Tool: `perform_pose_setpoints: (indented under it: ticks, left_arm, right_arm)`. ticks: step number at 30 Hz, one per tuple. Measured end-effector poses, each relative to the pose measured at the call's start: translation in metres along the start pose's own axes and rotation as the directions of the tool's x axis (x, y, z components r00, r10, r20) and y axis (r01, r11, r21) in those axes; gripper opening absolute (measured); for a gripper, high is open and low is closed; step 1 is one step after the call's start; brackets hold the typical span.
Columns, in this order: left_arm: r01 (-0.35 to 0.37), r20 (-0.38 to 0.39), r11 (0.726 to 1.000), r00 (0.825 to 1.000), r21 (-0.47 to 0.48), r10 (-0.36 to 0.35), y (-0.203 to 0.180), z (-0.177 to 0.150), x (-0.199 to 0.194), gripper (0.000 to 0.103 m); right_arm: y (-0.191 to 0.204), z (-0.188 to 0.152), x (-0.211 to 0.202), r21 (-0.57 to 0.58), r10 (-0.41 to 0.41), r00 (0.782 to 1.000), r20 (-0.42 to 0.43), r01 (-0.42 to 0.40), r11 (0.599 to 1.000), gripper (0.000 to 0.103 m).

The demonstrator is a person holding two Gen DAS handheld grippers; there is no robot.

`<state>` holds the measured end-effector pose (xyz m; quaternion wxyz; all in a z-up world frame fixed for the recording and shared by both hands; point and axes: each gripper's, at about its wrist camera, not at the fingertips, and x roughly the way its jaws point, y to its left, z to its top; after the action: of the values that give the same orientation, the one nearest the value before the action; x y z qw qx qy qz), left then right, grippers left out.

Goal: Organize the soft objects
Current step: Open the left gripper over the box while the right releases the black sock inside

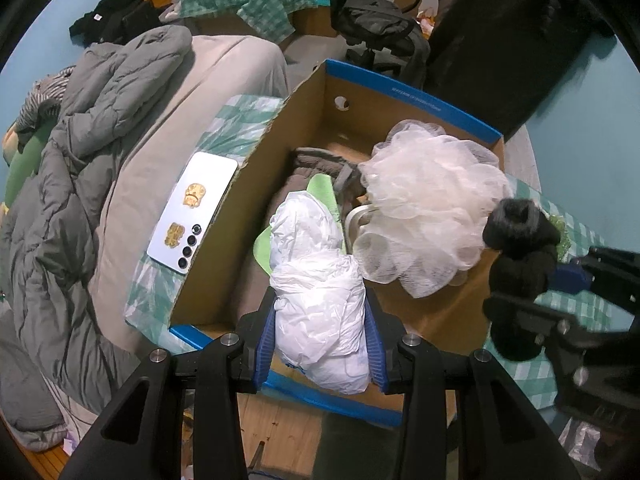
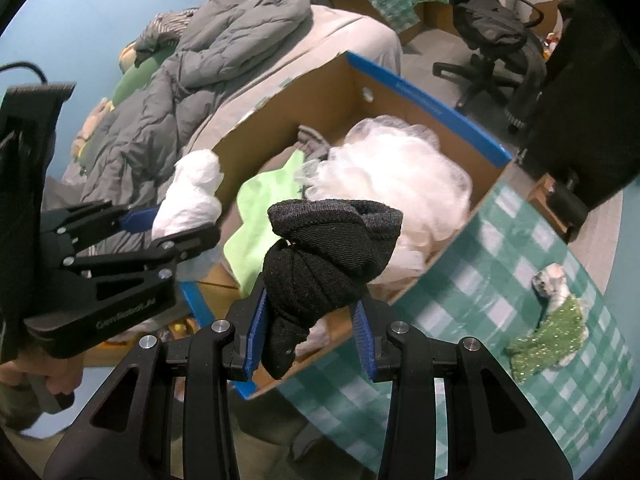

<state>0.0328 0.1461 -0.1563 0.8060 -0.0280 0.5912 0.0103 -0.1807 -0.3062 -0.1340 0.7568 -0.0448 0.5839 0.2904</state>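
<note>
An open cardboard box (image 1: 304, 116) with blue rims stands on a green checked cloth. Inside lie a white mesh bath pouf (image 1: 432, 196), a green cloth (image 2: 260, 208) and a brown garment (image 1: 312, 160). My left gripper (image 1: 320, 340) is shut on a crumpled white plastic bag (image 1: 320, 292) and holds it over the box's near rim; it also shows in the right wrist view (image 2: 188, 196). My right gripper (image 2: 308, 328) is shut on a rolled black sock (image 2: 320, 256), held above the box's near right corner; the sock shows in the left wrist view (image 1: 520, 240).
A white phone (image 1: 192, 216) lies on the cloth left of the box. A grey duvet (image 1: 72, 160) covers the bed on the left. A small green sequined toy (image 2: 552, 320) lies on the checked cloth (image 2: 500, 280) at right. An office chair (image 2: 492, 40) stands behind.
</note>
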Motion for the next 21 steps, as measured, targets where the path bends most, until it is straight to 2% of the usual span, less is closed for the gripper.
perform_pose_setpoints:
  ticks: [9, 13, 15, 19, 21]
  left_arm:
    - [0.041, -0.025, 0.999, 0.999, -0.028, -0.041, 0.013, -0.003, 0.017, 0.042]
    - [0.029, -0.029, 0.999, 0.999, -0.023, -0.030, 0.013, -0.004, 0.020, 0.044]
    - [0.020, -0.035, 1.000, 0.999, -0.021, -0.021, 0.014, -0.004, 0.021, 0.046]
    - [-0.007, -0.028, 1.000, 1.000, -0.016, 0.006, 0.015, -0.003, 0.021, 0.057]
    - [-0.018, -0.025, 1.000, 1.000, -0.010, 0.017, 0.014, -0.002, 0.020, 0.059]
  right_arm:
    - [0.011, -0.005, 0.024, 0.010, 0.021, 0.999, -0.042, -0.021, 1.000, 0.039]
    - [0.012, -0.006, 0.029, 0.010, 0.017, 0.998, -0.054, -0.016, 1.000, 0.040]
    - [0.011, -0.006, 0.029, 0.020, 0.018, 0.998, -0.059, -0.017, 1.000, 0.042]
    - [0.009, -0.007, 0.024, 0.032, 0.017, 0.999, -0.043, -0.015, 0.999, 0.058]
    - [0.008, -0.007, 0.020, 0.033, 0.009, 1.000, -0.030, -0.008, 0.999, 0.059]
